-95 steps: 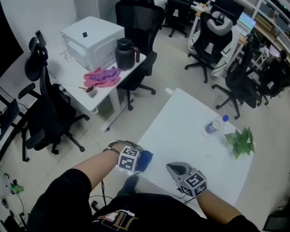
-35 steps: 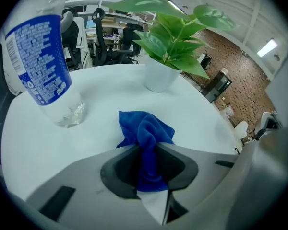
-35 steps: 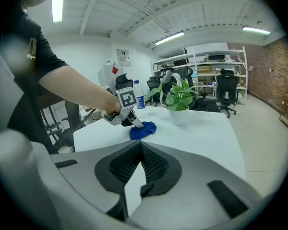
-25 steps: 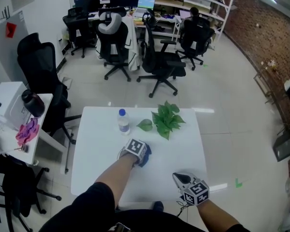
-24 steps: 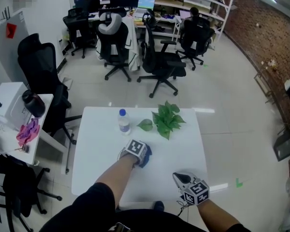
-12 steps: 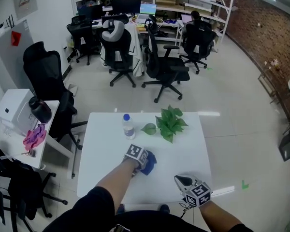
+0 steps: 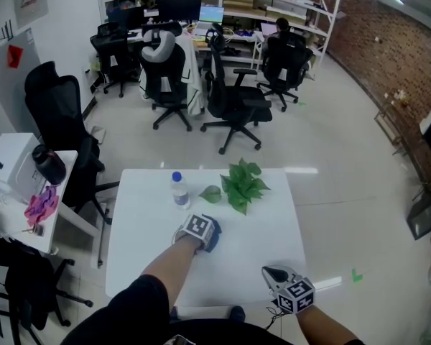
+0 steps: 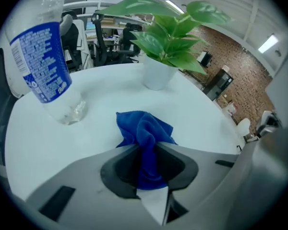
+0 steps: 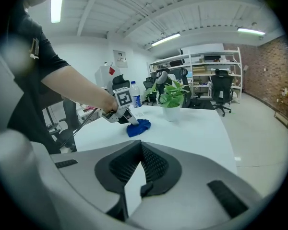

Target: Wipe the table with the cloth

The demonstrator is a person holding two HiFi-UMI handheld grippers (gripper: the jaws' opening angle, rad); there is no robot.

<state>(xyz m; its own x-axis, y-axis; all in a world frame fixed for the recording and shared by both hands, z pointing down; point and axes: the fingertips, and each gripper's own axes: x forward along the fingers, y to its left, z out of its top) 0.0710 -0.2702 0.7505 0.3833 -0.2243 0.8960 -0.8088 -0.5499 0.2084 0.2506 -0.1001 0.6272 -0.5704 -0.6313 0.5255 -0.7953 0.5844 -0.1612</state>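
Note:
A blue cloth (image 7: 214, 237) lies bunched on the white table (image 7: 262, 221), just in front of the water bottle and the plant. My left gripper (image 7: 206, 234) is shut on the cloth (image 8: 145, 128), whose folds stick out past the fingertips and rest on the tabletop (image 8: 206, 123). My right gripper (image 7: 273, 273) hovers at the table's near right edge, jaws together with nothing between them. In the right gripper view, the right gripper (image 9: 141, 146) looks across the table at the left gripper (image 9: 127, 116) and the cloth (image 9: 138, 127).
A clear water bottle (image 7: 178, 190) with a blue label (image 8: 41, 61) stands left of a small potted plant (image 7: 241, 184) in a white pot (image 8: 157, 75). Office chairs (image 7: 233, 99) and desks fill the floor beyond. A side table (image 7: 29, 192) stands at the left.
Since the oldest frame, the left gripper has carried the cloth from the table's edge to its middle near the bottle. Over the last second it hardly shifts. The right gripper stays put.

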